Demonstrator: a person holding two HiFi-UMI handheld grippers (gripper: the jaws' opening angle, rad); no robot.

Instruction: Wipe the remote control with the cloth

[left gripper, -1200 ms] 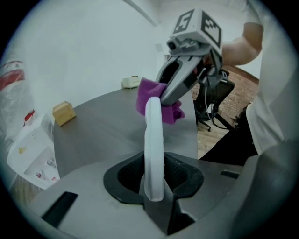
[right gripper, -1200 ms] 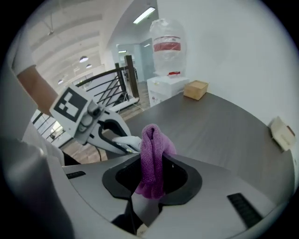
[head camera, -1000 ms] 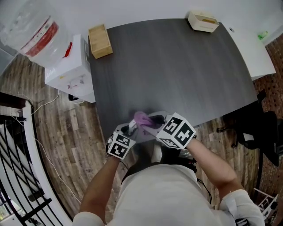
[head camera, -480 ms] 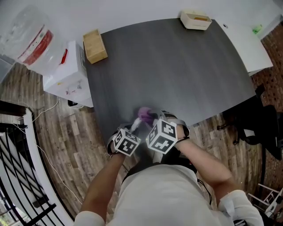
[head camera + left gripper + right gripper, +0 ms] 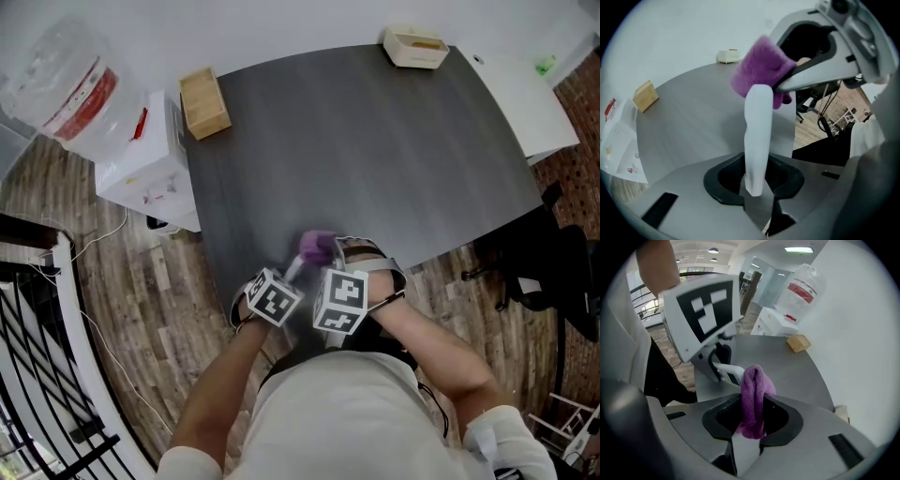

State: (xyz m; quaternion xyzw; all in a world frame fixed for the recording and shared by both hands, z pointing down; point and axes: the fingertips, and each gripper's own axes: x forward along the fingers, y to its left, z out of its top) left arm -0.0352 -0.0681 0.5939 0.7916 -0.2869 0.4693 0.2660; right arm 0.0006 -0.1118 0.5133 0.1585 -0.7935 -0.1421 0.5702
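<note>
A slim white remote control [image 5: 756,140] stands up out of my left gripper [image 5: 754,187], whose jaws are shut on its lower end. A bunched purple cloth [image 5: 753,399] is clamped in my right gripper [image 5: 751,430] and presses against the remote's upper end [image 5: 761,70]. From the right gripper view the remote [image 5: 729,373] pokes out just behind the cloth. In the head view both grippers meet over the near edge of the dark table [image 5: 375,150], with the cloth [image 5: 316,247] just ahead of the left gripper [image 5: 292,274] and the right gripper [image 5: 328,267].
A small wooden box [image 5: 205,102] sits at the table's far left corner and a cream tray [image 5: 415,46] at the far edge. A water dispenser [image 5: 131,141] stands left of the table. A dark chair [image 5: 553,272] is at the right.
The two grippers have drawn closer together and the right marker cube has turned. The purple cloth has shifted slightly right and away along the remote.
</note>
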